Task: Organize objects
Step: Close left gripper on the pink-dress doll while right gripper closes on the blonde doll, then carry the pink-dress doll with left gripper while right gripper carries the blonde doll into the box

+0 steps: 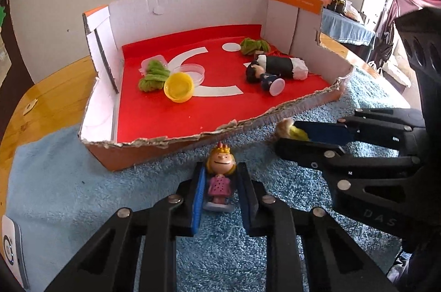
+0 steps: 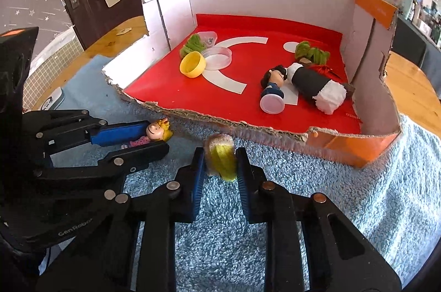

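My left gripper (image 1: 220,176) is shut on a blonde girl figurine in a pink dress (image 1: 219,177), held over the blue towel (image 1: 82,195); it also shows in the right wrist view (image 2: 154,133). My right gripper (image 2: 220,161) is shut on a yellow-and-tan fuzzy piece (image 2: 222,158), also seen from the left wrist (image 1: 289,128). Both hang just in front of the torn front edge of a cardboard box (image 1: 193,137) with a red floor (image 2: 171,93).
In the box lie a yellow cap (image 2: 192,64), a clear lid (image 2: 216,57), two green yarn tufts (image 2: 193,42) (image 2: 311,50), a dark-haired figurine (image 2: 273,89) and a black-and-white roll (image 2: 317,85). The wooden table (image 1: 46,99) surrounds the towel. A white device (image 1: 11,245) lies at the towel's left.
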